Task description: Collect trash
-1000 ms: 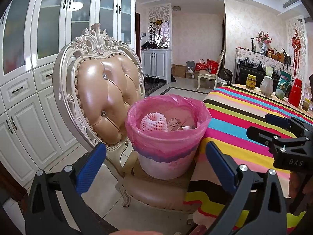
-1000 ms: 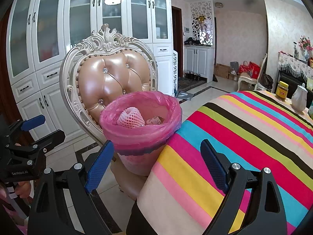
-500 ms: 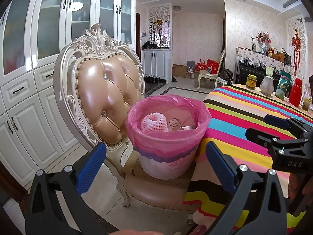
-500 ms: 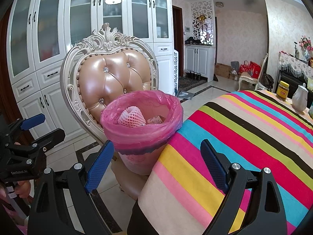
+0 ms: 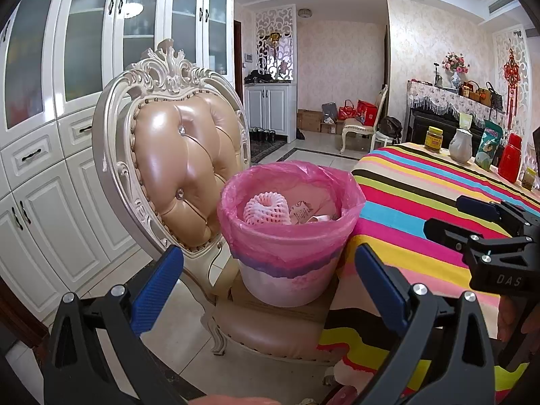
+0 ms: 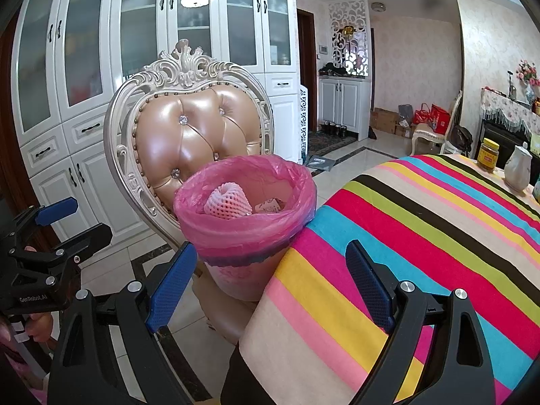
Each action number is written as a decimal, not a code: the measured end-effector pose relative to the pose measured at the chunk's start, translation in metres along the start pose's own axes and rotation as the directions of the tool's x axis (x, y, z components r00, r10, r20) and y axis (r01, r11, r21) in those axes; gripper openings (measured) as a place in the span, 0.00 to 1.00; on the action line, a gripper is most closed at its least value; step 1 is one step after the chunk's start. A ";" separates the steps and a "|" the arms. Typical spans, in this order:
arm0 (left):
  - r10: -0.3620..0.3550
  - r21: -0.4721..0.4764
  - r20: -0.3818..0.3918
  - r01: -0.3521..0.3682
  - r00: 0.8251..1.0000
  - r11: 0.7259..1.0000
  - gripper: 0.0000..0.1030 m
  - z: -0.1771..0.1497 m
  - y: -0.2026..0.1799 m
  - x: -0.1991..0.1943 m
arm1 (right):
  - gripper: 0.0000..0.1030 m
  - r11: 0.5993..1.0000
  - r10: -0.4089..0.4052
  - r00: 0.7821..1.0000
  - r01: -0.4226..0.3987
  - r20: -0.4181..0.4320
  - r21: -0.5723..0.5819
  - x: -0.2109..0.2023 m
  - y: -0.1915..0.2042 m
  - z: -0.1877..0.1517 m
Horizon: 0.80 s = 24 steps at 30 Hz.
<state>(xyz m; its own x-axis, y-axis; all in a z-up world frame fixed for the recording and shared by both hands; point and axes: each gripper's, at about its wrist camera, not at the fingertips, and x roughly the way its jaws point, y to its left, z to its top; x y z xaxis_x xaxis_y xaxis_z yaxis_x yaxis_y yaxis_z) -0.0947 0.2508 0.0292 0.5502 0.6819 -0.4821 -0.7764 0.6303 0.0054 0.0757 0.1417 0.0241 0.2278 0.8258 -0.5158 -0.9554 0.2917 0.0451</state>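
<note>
A trash bin with a pink liner (image 5: pixel 290 233) (image 6: pixel 246 226) stands on a cardboard box on the seat of an ornate chair (image 5: pixel 175 168) (image 6: pixel 189 141). Inside it lie a white foam fruit net (image 5: pixel 266 209) (image 6: pixel 227 202) and some paper wrappers (image 5: pixel 303 214). My left gripper (image 5: pixel 266 283) is open and empty, a little in front of the bin. My right gripper (image 6: pixel 270 280) is open and empty too, held over the near edge of the striped tablecloth (image 6: pixel 422 243), just right of the bin. Each gripper shows at the edge of the other's view.
The striped table (image 5: pixel 422 195) carries a yellow jar (image 5: pixel 433 138), a white jug (image 5: pixel 460 145), a green bag and a red flask (image 5: pixel 509 162) at its far end. White cabinets (image 5: pixel 50 135) line the left wall. Tiled floor runs beyond the chair.
Hardly anything differs; the right gripper has drifted very slightly, so the bin sits a touch further right in its view. Both grippers remain open.
</note>
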 end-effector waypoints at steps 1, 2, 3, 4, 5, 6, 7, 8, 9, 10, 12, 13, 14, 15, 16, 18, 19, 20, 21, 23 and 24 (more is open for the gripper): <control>0.000 0.000 0.000 0.000 1.000 1.000 0.95 0.000 0.001 0.000 | 0.82 1.000 0.001 1.000 -0.001 -0.001 -0.001 0.000 0.001 0.000; 0.001 0.000 0.000 -0.001 1.000 1.000 0.95 0.000 0.001 0.000 | 0.82 1.000 0.001 1.000 -0.001 -0.002 -0.002 0.000 0.001 0.000; 0.001 0.000 -0.001 -0.001 1.000 1.000 0.95 0.000 0.001 0.000 | 0.82 1.000 0.002 1.000 -0.002 -0.002 -0.003 0.000 0.002 0.000; 0.001 0.000 -0.002 -0.001 1.000 1.000 0.95 0.000 0.001 0.000 | 0.82 1.000 0.002 1.000 -0.002 -0.003 -0.004 0.000 0.002 0.000; 0.001 0.002 -0.002 -0.001 1.000 1.000 0.95 -0.001 0.001 0.000 | 0.82 1.000 0.002 1.000 -0.002 -0.004 -0.004 0.000 0.002 0.000; 0.002 0.003 -0.002 -0.002 1.000 1.000 0.95 -0.001 0.001 0.000 | 0.82 1.000 0.002 1.000 -0.002 -0.005 -0.005 0.001 0.003 -0.001; 0.003 0.001 -0.001 -0.003 1.000 1.000 0.95 -0.001 0.002 0.000 | 0.82 1.000 0.001 1.000 -0.001 -0.006 -0.005 0.001 0.003 0.000; 0.002 -0.001 -0.001 -0.002 1.000 1.000 0.95 -0.001 0.001 0.000 | 0.82 1.000 0.001 1.000 -0.001 -0.007 -0.004 0.002 0.003 -0.001; 0.002 -0.003 -0.001 -0.002 1.000 1.000 0.95 -0.002 0.002 -0.001 | 0.82 1.000 0.002 1.000 -0.002 -0.007 -0.003 0.002 0.003 -0.001; 0.001 -0.002 -0.002 -0.001 1.000 1.000 0.95 -0.002 0.002 0.000 | 0.82 1.000 0.002 1.000 -0.002 -0.007 -0.002 0.002 0.003 -0.001; -0.002 0.003 -0.007 0.002 1.000 1.000 0.95 -0.003 0.002 0.001 | 0.82 1.000 0.002 1.000 -0.002 -0.007 -0.004 0.002 0.003 -0.001; 0.002 0.004 -0.008 -0.002 1.000 1.000 0.95 -0.003 0.002 0.001 | 0.82 1.000 0.002 1.000 -0.002 -0.007 -0.004 0.002 0.003 -0.001; 0.008 0.005 -0.007 -0.008 1.000 1.000 0.95 -0.004 0.002 0.001 | 0.82 1.000 0.002 1.000 -0.002 -0.007 -0.003 0.002 0.003 -0.001; 0.014 0.007 -0.005 -0.014 1.000 1.000 0.95 -0.004 0.002 0.001 | 0.82 1.000 0.002 1.000 -0.002 -0.008 -0.003 0.002 0.003 -0.001; 0.015 0.010 -0.006 -0.014 1.000 1.000 0.95 -0.004 0.001 0.001 | 0.82 1.000 0.002 1.000 -0.002 -0.008 -0.003 0.002 0.003 -0.001; 0.008 0.012 -0.007 -0.008 1.000 1.000 0.95 -0.004 0.001 0.001 | 0.82 1.000 0.001 1.000 -0.002 -0.007 -0.003 0.002 0.003 -0.001; 0.006 0.012 -0.007 -0.006 1.000 1.000 0.95 -0.004 0.001 0.002 | 0.82 1.000 0.002 1.000 -0.002 -0.008 -0.002 0.002 0.003 -0.001; 0.011 0.010 -0.008 -0.011 1.000 1.000 0.95 -0.004 0.002 0.002 | 0.82 1.000 0.002 1.000 -0.002 -0.007 -0.002 0.002 0.003 -0.001; 0.013 0.007 -0.008 -0.013 1.000 1.000 0.95 -0.004 0.002 0.002 | 0.82 1.000 0.002 1.000 -0.002 -0.007 -0.002 0.002 0.003 -0.001; 0.011 0.004 -0.011 -0.011 1.000 1.000 0.95 -0.004 0.003 0.003 | 0.82 1.000 0.002 1.000 -0.002 -0.006 -0.003 0.002 0.003 -0.001; 0.012 0.000 -0.013 -0.012 1.000 1.000 0.95 -0.004 0.004 0.003 | 0.82 1.000 0.002 1.000 -0.002 -0.007 -0.003 0.002 0.003 -0.001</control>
<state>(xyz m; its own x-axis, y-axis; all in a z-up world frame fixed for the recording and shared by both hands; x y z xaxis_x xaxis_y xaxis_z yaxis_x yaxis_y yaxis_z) -0.0969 0.2539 0.0241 0.5366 0.6843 -0.4937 -0.7828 0.6221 0.0116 0.0731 0.1439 0.0226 0.2244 0.8233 -0.5214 -0.9566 0.2882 0.0434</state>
